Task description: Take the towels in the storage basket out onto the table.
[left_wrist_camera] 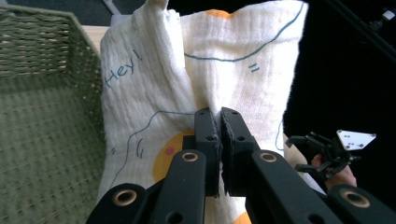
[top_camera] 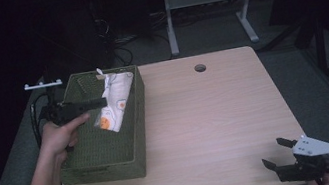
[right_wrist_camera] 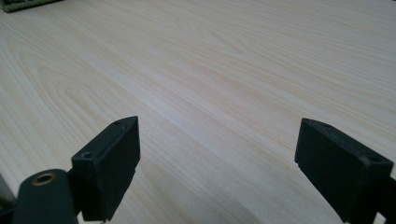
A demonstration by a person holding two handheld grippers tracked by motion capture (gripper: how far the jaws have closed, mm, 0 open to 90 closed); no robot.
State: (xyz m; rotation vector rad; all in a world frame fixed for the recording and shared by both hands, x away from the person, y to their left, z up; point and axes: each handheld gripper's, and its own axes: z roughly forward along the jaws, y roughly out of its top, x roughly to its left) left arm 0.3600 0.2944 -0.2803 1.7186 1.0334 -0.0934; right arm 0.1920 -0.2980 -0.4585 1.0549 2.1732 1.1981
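Cream cloth (left_wrist_camera: 154, 88) with orange-and-blue drawings; olive-green woven basket (top_camera: 105, 145).

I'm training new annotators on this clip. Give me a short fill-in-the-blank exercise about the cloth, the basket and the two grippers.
1. The left gripper is shut on the ____ cloth.
2. The cloth hangs over a green woven ____.
3. The word printed on the cloth is "____".
4. The right gripper rests near the table's corner with its jaws ____.

Missing words: white; basket; Hey!; open
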